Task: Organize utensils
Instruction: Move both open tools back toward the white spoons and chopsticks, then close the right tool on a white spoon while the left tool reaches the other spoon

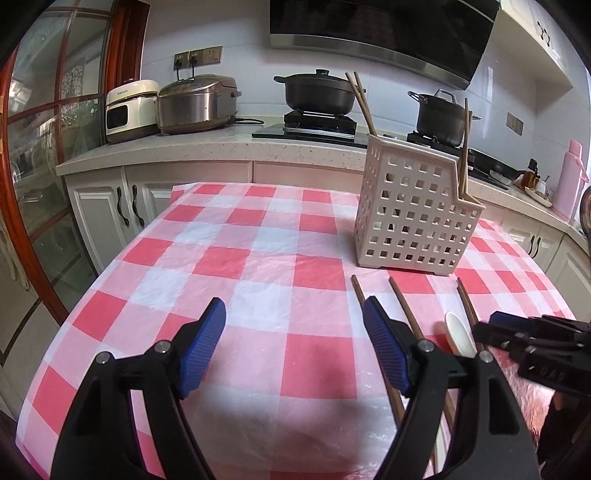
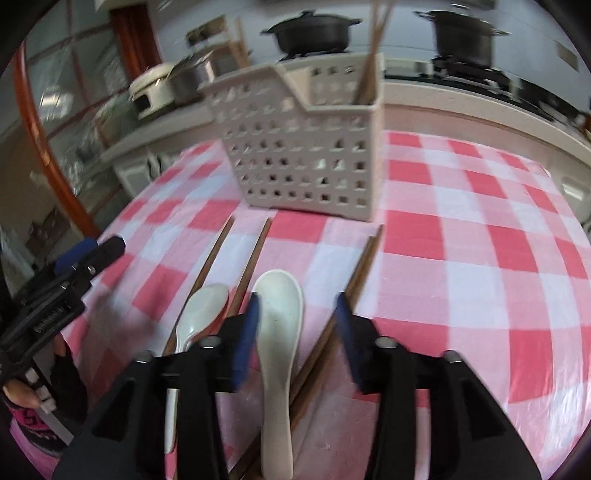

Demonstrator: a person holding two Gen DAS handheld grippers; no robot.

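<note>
Directly between right gripper point(image 2: 297, 314) fingers: spoon point(image 2: 277, 332)

A checked cloth point(image 1: 258, 258) covered the table. On the counter point(image 1: 207, 147) behind stood a white cooker point(image 1: 129, 110) touching a steel cooker point(image 1: 195, 103); two black pots point(image 1: 317, 92) sat on the hob beneath a hood point(image 1: 380, 33). A pink flask point(image 1: 570, 181) stood at far right.

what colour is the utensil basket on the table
Off-white or cream, with square holes; the utensil basket shows best in the left wrist view.
</note>
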